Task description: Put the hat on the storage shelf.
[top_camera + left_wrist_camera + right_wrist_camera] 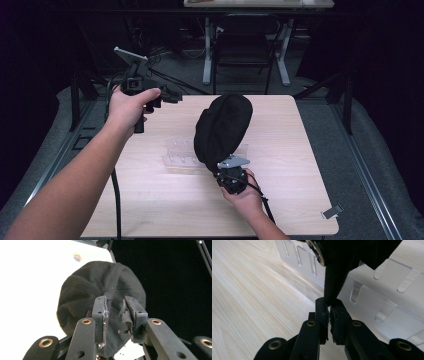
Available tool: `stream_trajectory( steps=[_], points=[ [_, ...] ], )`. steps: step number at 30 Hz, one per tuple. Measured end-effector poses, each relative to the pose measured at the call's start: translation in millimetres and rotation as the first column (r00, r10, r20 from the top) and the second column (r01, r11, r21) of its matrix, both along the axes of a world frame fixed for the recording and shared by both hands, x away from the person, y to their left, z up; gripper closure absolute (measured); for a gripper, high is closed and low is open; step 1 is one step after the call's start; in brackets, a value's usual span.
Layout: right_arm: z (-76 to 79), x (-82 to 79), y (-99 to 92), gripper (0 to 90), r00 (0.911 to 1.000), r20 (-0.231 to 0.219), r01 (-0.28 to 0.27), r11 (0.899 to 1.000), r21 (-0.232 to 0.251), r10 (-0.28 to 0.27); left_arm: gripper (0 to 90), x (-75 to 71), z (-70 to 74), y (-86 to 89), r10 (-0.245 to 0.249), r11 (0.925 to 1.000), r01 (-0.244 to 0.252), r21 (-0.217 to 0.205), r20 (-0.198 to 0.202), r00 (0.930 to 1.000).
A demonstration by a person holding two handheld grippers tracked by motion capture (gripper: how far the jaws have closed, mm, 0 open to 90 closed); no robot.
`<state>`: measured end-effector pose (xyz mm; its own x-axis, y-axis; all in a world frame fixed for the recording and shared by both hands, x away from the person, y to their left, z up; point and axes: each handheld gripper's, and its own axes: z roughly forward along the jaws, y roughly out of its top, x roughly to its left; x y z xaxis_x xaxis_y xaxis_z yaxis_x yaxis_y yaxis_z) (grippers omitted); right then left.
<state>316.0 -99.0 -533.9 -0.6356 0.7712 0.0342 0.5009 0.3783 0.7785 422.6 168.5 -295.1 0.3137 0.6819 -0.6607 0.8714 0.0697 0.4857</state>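
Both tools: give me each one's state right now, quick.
Left tool: open, holding nothing, raised off the table and aimed at the black cap.
Right tool: shut on the black cap's edge.

One black cap (222, 127) up in my grip — one clear slotted rack (180, 152) on one wooden table (280, 165). Two grippers — my left (170, 95), my right (220, 167). One small clip (332, 212) by the corner.

Left gripper (167, 95) raised at the far left, jaws apart; right gripper (231, 176) low, jaws pinched together.
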Motion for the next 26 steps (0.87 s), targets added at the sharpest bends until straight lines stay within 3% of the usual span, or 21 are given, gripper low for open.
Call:
stream_trajectory(
  steps=[6,10,11,15,20,22,24,26],
  points=[
    [-1.5,-1.7,-1.5,83.6,0.9999,-0.013,-0.005,1.000,-0.011,0.005,70.8,-1.8,-7.6,14.5,0.018,0.9998,-0.018,0.001,-0.013,0.9998],
    [-1.7,-5.5,-7.0,80.6,0.9997,-0.014,-0.020,0.999,-0.028,0.020,69.3,-4.4,-12.2,25.8,0.032,0.9989,-0.032,0.033,0.001,0.9995],
    [-1.8,-7.0,-8.3,79.5,0.9997,-0.015,-0.017,1.000,-0.014,0.017,68.9,-5.4,-14.3,28.7,0.037,0.9987,-0.037,0.036,0.002,0.9993],
    [0.2,-10.1,-18.7,75.2,0.9998,-0.017,-0.013,1.000,-0.014,0.012,65.3,-8.7,-25.9,41.4,0.058,0.9935,-0.060,0.097,0.022,0.9981],
    [1.0,-15.7,-35.2,67.8,0.9998,-0.016,0.006,0.999,-0.039,-0.007,59.9,-13.5,-49.4,59.9,0.094,0.9788,-0.101,0.178,0.045,0.9945],
    [0.9,-19.0,-43.6,65.1,0.9998,-0.012,0.017,0.999,-0.045,-0.018,58.5,-17.9,-59.9,67.0,0.090,0.9655,-0.104,0.239,0.068,0.9936],
    [0.2,-21.6,-52.6,62.6,0.9996,-0.005,0.028,0.999,-0.041,-0.028,57.0,-22.9,-70.5,73.3,0.076,0.9405,-0.106,0.323,0.102,0.9918],
    [0.0,-23.2,-60.4,61.0,0.9990,-0.014,0.043,0.998,-0.044,-0.044,55.4,-28.8,-81.7,80.4,0.084,0.9176,-0.128,0.377,0.130,0.9879]
  ],
)
